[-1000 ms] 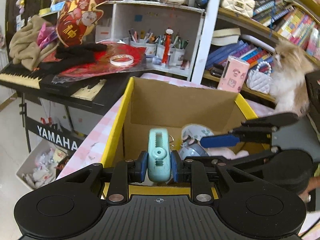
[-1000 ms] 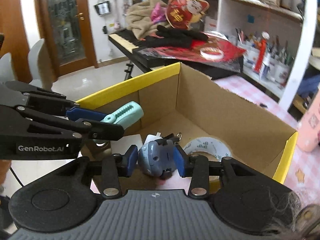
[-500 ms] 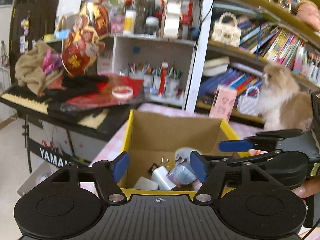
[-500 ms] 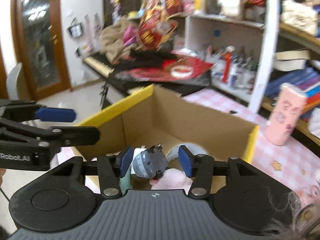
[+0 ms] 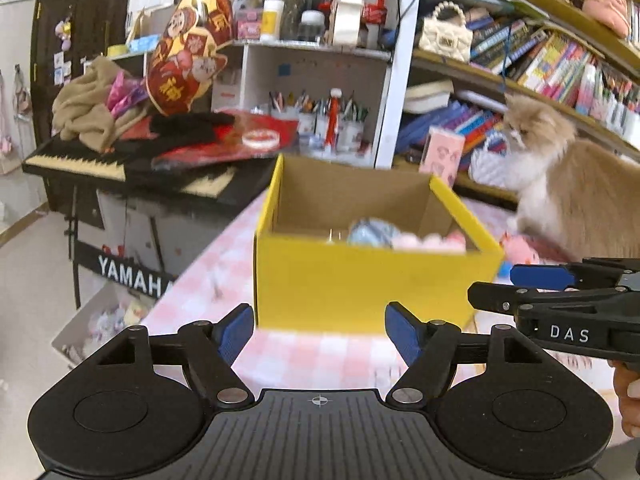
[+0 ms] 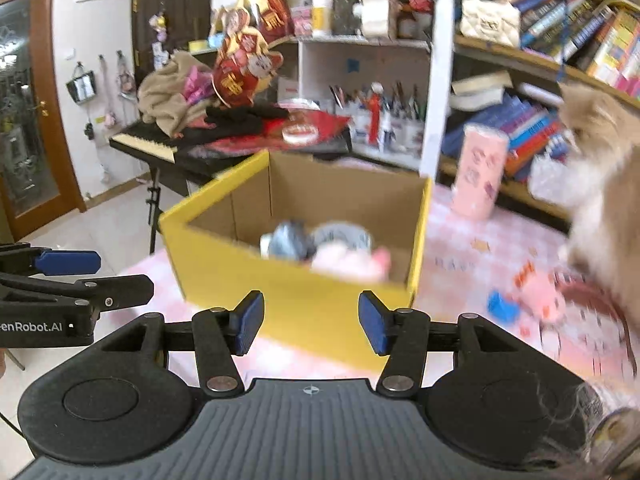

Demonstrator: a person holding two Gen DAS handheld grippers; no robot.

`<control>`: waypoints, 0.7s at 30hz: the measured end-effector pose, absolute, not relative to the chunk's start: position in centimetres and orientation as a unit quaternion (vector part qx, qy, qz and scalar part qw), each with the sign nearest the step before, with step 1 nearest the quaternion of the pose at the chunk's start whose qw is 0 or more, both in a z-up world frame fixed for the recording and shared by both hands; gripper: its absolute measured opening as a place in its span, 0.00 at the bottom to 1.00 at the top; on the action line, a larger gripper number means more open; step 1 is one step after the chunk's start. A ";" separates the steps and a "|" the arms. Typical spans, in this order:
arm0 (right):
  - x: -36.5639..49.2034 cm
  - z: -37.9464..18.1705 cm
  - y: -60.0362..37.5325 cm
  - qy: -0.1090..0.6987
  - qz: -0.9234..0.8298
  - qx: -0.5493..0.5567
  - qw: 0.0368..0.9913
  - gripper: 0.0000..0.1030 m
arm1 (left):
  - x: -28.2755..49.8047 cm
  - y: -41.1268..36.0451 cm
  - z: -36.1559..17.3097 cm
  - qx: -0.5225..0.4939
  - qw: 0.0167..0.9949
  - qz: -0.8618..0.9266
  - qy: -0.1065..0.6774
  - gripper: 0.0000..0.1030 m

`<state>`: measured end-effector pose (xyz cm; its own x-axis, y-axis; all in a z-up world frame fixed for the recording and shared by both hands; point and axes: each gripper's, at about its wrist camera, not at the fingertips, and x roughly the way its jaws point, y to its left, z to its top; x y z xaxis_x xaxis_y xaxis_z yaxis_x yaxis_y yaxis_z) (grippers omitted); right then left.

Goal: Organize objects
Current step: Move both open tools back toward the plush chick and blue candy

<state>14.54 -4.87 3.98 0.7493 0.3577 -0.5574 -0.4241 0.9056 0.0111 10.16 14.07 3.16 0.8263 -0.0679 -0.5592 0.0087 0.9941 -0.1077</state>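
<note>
Both grippers withdrawn from yellow box (image 5: 372, 280) | left gripper (image 5: 319, 334) opening (empty) | right gripper (image 6: 311, 322) apart

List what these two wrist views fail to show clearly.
- Yellow cardboard box: in both views its near wall hides the floor and lower contents.
- Blue-grey object inside and pink soft item: motion blur, identity unclear.
- Small blue and pink pieces on the checked tablecloth: blurred.
- Fluffy cat: cut by right edge.

Right gripper (image 6: 311, 322), jaws apart and empty, faces a yellow box (image 6: 224, 268) holding small items.
</note>
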 end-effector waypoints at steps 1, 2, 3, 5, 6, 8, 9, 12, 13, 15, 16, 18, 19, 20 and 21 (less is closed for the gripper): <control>13.8 3.6 -4.8 0.292 0.204 -0.057 0.933 0.49 | 9.6 13.9 2.9 -0.050 0.953 -0.020 0.299 0.72; 13.0 3.1 -4.8 0.299 0.197 -0.058 0.932 0.50 | 9.0 13.8 2.6 -0.050 0.951 -0.020 0.303 0.72; 12.3 2.8 -4.7 0.303 0.191 -0.059 0.932 0.51 | 8.4 13.7 2.4 -0.050 0.950 -0.021 0.308 0.72; 10.8 2.0 -4.7 0.317 0.176 -0.060 0.930 0.52 | 7.4 13.4 1.9 -0.051 0.947 -0.022 0.316 0.75; 10.2 1.6 -4.7 0.322 0.169 -0.059 0.929 0.52 | 7.0 13.3 1.7 -0.050 0.946 -0.021 0.321 0.78; 8.9 0.8 -4.8 0.334 0.149 -0.060 0.929 0.52 | 6.0 12.9 1.3 -0.048 0.943 -0.020 0.328 0.79; 8.2 0.4 -4.8 0.341 0.139 -0.061 0.928 0.52 | 5.6 12.7 1.1 -0.047 0.942 -0.022 0.331 0.80; 6.6 -0.5 -5.0 0.351 0.111 -0.072 0.927 0.54 | 4.6 12.0 0.5 -0.038 0.939 -0.025 0.341 0.83; 6.2 -0.7 -5.2 0.354 0.103 -0.074 0.927 0.55 | 4.2 11.8 0.3 -0.034 0.938 -0.028 0.343 0.83; 5.4 -1.1 -5.8 0.357 0.089 -0.070 0.927 0.57 | 3.7 11.2 0.1 -0.026 0.936 -0.040 0.348 0.83; 4.9 -1.3 -6.1 0.359 0.082 -0.068 0.927 0.57 | 3.5 10.9 0.0 -0.023 0.935 -0.048 0.350 0.83; 4.0 -1.7 -6.6 0.365 0.069 -0.065 0.926 0.58 | 3.2 10.3 -0.2 -0.019 0.933 -0.061 0.354 0.83; 3.5 -1.8 -7.0 0.367 0.063 -0.062 0.926 0.58 | 3.1 10.0 -0.4 -0.017 0.932 -0.067 0.357 0.83; 3.3 -1.8 -7.4 0.369 0.056 -0.059 0.926 0.58 | 2.9 9.6 -0.5 -0.014 0.930 -0.076 0.360 0.83; 2.8 -1.8 -7.8 0.369 0.048 -0.056 0.926 0.60 | 2.9 9.2 -0.7 -0.011 0.928 -0.084 0.363 0.83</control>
